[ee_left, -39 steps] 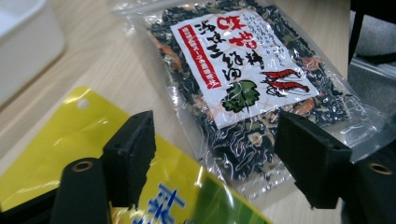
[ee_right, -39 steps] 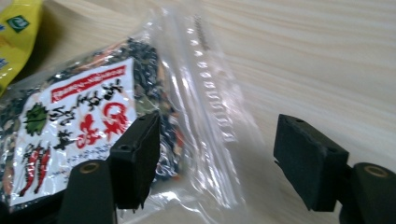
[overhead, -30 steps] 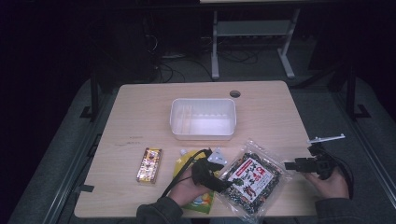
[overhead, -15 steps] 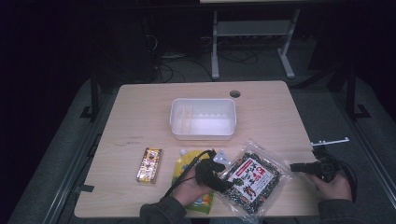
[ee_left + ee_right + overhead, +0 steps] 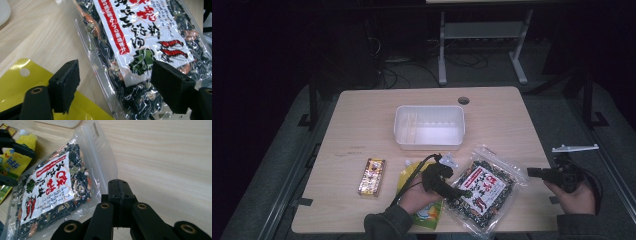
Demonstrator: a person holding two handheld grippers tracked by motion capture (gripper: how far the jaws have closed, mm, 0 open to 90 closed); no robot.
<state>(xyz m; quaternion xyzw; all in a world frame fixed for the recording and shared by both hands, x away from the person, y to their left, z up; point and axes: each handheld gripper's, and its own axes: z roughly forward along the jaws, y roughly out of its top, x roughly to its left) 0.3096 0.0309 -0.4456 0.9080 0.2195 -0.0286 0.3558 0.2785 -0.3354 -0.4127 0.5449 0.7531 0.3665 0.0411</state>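
High view: a person sits at a wooden table [image 5: 362,115] with a white tub [image 5: 429,126] in the middle.
Left gripper [image 5: 460,190]: its jaws have just been opening; they stand wide with the near edge of the clear food bag [image 5: 482,190] between them, not squeezing it.
Right gripper [image 5: 534,172]: its jaws have just been closing; now pressed together on nothing, just right of the bag.
Yellow pouch [image 5: 429,212]: under the left hand [image 5: 414,192].
Snack bar [image 5: 371,176]: left of it.
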